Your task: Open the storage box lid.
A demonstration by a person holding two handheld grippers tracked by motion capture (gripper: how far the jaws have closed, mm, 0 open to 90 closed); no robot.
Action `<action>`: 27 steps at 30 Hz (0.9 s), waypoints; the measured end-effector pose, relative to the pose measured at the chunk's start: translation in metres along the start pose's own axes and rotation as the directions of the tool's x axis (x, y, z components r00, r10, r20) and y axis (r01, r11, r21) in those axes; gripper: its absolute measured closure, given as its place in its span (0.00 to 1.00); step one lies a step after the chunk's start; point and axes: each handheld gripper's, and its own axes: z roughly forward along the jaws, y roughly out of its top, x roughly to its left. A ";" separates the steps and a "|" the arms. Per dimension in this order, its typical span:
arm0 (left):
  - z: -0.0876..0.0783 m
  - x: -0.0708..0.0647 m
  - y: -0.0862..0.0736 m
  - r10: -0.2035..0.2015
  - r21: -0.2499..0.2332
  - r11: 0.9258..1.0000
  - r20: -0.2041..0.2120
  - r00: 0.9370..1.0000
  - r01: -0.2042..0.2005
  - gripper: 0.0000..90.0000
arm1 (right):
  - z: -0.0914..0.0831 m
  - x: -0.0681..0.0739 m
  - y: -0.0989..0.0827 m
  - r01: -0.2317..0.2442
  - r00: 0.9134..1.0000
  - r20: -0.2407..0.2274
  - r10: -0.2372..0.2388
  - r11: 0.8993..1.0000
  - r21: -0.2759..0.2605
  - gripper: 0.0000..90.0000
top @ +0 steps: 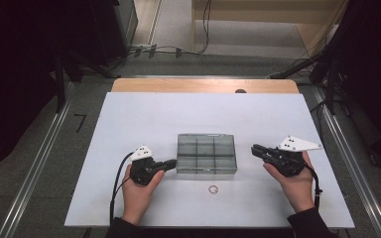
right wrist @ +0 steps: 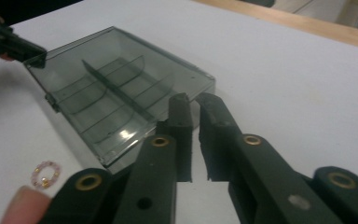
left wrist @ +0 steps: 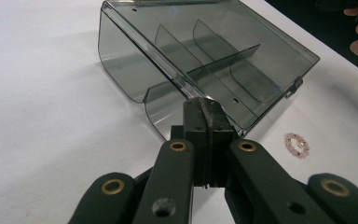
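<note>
The high view shows the whole layout: a smoky grey transparent plastic organiser box [top: 207, 153] with its lid shut lies a little nearer the front edge of the white tabletop [top: 129, 114] than its middle, its dividers marking out two rows of three compartments. In front of it, toward the front edge and apart from it, lies a small pink beaded ring [top: 213, 189].

The left gripper view adds what the high view cannot resolve. The left gripper [left wrist: 204, 109] is clenched with its jaws pressed flat together, their tips at the box's near edge [left wrist: 205, 60]; whether they pinch the lid's rim or merely touch it I cannot tell. Here the curved inner dividers and a small latch at the box's side show clearly, and nothing can be made out in the compartments. The beaded ring [left wrist: 297, 145] lies just beside that corner.

The right gripper view shows the right gripper [right wrist: 195, 105] nearly closed, a thin slit between its jaws, nothing held, just short of the box's corner [right wrist: 116, 88]. The ring [right wrist: 45, 173] lies blurred at lower left.
</note>
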 end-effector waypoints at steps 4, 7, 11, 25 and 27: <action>0.000 0.000 0.000 -0.003 -0.003 1.000 -0.002 1.000 0.003 0.99 | 0.007 0.000 0.001 0.020 0.999 -0.040 -0.020 1.000 0.006 0.98; 0.000 0.001 0.000 0.000 -0.005 1.000 0.001 1.000 0.000 0.99 | 0.017 0.003 -0.004 0.019 0.997 -0.071 -0.016 0.999 0.043 0.98; 0.000 0.000 0.000 0.001 -0.007 1.000 -0.001 1.000 -0.001 0.99 | 0.022 0.005 -0.013 0.012 0.996 -0.093 -0.005 0.997 0.075 0.98; -0.001 0.000 -0.006 0.019 0.037 0.999 0.021 1.000 -0.020 0.99 | 0.030 0.015 -0.035 0.034 0.984 -0.177 -0.007 0.988 0.151 0.98; -0.001 0.000 -0.006 0.020 0.037 0.999 0.024 1.000 -0.021 0.99 | 0.030 0.015 -0.035 0.041 0.983 -0.184 -0.013 0.988 0.148 0.98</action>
